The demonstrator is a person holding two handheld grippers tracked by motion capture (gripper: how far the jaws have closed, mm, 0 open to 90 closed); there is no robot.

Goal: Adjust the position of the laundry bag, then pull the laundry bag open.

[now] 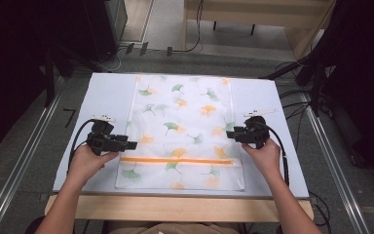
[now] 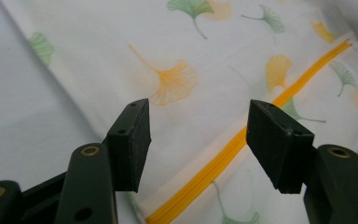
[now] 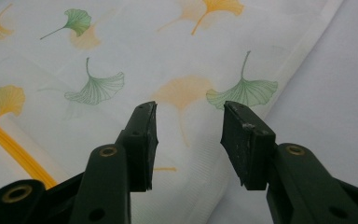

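Both forearms come in from the near edge of the table (image 1: 102, 92), one at each side of the ginkgo-leaf pouch (image 1: 185, 117). The left gripper (image 1: 132, 145) points to the right, at the pouch's left edge, and its fingers (image 2: 133, 140) stand open with nothing between them. The right gripper (image 1: 230, 134) points to the left, at the pouch's right edge; its fingers (image 3: 142, 140) are also apart and hold nothing.

The pouch lies flat in the middle of the table. Its long axis runs from the near edge to the far edge. The orange zipper (image 1: 177, 160) crosses it from left to right near the person's end.

On each side of the pouch there is a bare strip of table, wider on the left. The pouch's near end lies close to the table's near edge.
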